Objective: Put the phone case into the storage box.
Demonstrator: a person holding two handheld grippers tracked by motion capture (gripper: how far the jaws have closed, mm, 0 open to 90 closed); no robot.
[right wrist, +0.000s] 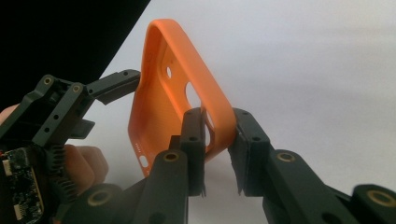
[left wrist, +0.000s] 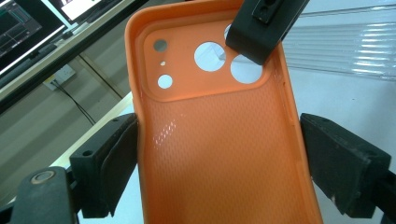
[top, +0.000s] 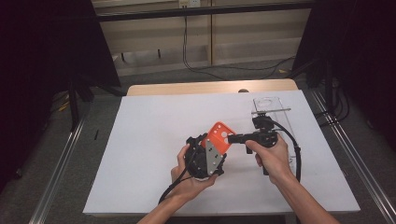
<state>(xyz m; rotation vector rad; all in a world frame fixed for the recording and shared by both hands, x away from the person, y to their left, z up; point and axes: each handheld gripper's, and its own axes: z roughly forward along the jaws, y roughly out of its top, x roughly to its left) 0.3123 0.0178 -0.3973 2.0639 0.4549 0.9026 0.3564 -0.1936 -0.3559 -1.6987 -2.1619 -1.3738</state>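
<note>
An orange phone case is held up above the white sheet, with its inside and camera holes facing the left gripper view. My left gripper is shut across the case's width, one pad on each long side wall. My right gripper comes in from the right and is shut on the case's side wall near the camera end. One of its black fingers overlaps the top right corner in the left gripper view. The left gripper's body sits at the left of the right gripper view.
A white sheet covers most of the wooden table. A clear plastic box stands at the back right, just behind my right hand. Black cables trail from both grippers toward the table's near edge.
</note>
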